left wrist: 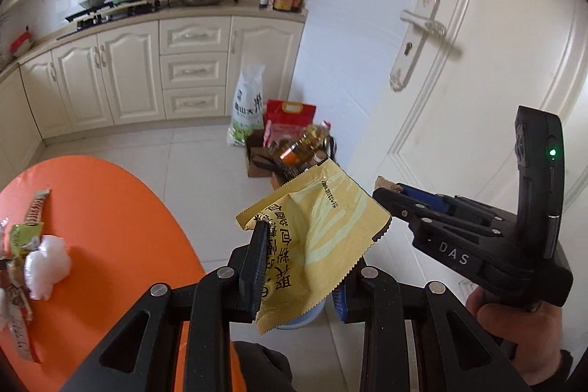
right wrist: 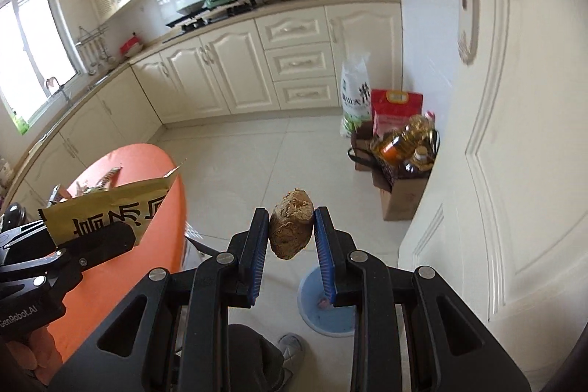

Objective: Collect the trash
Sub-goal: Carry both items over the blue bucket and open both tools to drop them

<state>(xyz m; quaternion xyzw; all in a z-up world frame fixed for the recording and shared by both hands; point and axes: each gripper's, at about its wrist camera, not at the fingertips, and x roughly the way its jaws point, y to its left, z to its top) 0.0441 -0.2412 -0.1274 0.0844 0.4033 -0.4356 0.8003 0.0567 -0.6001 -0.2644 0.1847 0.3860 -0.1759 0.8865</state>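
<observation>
Bin: your blue bin (right wrist: 323, 315) stands on the tiled floor (right wrist: 235, 157) below both grippers; it is round and smooth, with one small pinkish scrap on its bottom. In the left wrist view only a sliver of its rim (left wrist: 312, 316) shows under the wrapper.
Left gripper: your left gripper (left wrist: 299, 256) has its fingers clamped on a yellow wrapper (left wrist: 319, 237), beside the orange surface.
Wrapper: flat, crinkled foil-like film with saw-toothed edges, black characters and pale green stripes; it sticks up and out past the fingertips.
Right gripper: your right gripper (right wrist: 291, 230) has its fingers pressed on a brown lump (right wrist: 291, 228), one blue ribbed pad on each side.
Lump: rough, crumbly, roughly egg-shaped, tan-brown; it hangs over the floor, just short of the bin in the right wrist view.
Surface: your orange surface (left wrist: 121, 208) is smooth with a rounded edge; at its left side lie more trash wrappers (left wrist: 25, 234) and a white crumpled wad (left wrist: 47, 263).
Boxes: cardboard boxes (right wrist: 400, 197) by the white door (right wrist: 514, 135) hold amber oil bottles (right wrist: 404, 138); a red bag (right wrist: 395, 109) and a white sack (right wrist: 354, 94) stand behind them.
Hand: your hand (left wrist: 514, 329) grips the right tool's handle.
</observation>
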